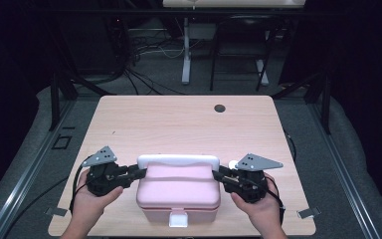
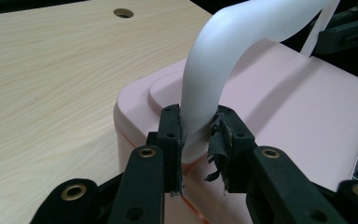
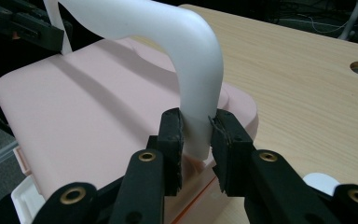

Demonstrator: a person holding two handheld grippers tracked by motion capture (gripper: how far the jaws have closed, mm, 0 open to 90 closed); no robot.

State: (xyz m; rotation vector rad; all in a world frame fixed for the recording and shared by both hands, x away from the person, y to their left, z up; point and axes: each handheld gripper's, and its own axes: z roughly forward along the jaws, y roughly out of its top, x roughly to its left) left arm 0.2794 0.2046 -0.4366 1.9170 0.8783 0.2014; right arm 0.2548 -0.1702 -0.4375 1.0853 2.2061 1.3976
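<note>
Two hands come in low from the table's near edge, each levelling a gripper inward at a pink box (image 1: 179, 191) standing at the front centre of the table (image 1: 179, 119). The left gripper (image 2: 198, 133) is clamped on the left foot of the box's white handle (image 2: 214, 84) — the right gripper (image 3: 196, 135) pinches the handle's right foot the same way. The handle stands upright over the lid. The pale wood-grain tabletop has a round cable hole (image 1: 220, 108) near its far edge — beyond it, a dark room with trailing cables and a desk's legs.
</note>
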